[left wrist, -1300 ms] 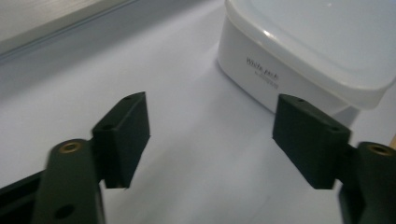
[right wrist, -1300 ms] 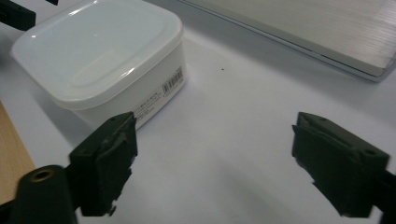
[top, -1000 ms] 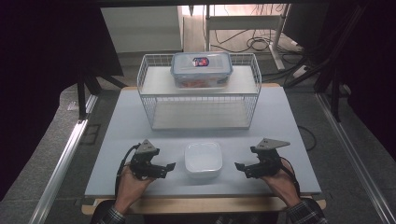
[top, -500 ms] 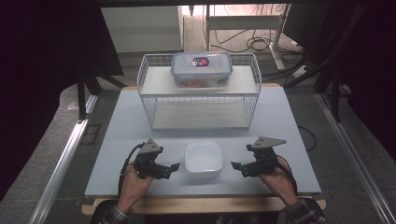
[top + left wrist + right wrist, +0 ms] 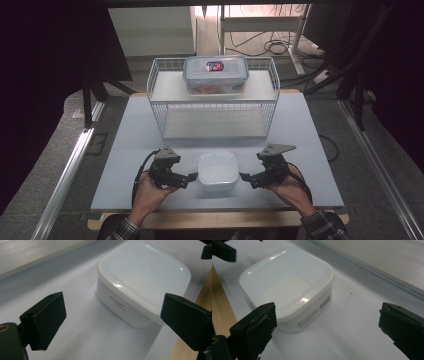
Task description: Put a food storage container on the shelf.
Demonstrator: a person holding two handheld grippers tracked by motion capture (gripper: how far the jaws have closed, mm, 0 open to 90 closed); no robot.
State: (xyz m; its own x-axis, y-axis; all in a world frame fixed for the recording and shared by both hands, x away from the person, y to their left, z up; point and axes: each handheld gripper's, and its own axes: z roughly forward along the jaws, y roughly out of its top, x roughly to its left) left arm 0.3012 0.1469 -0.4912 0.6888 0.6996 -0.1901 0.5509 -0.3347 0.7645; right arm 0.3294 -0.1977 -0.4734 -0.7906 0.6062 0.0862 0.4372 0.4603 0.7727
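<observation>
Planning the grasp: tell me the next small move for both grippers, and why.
Probably ease both inward onto the white container. The left gripper and right gripper flank it with jaws open, neither touching its sides yet.

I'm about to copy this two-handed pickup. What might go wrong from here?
1. The white box sits close to the table front edge; an uneven push from either claw might slide it off.
2. Both claws, left and right, are open and apart from the box; closing at different moments may spin it.
3. Its lid overhangs the smooth walls, so a low pinch could slip.
</observation>
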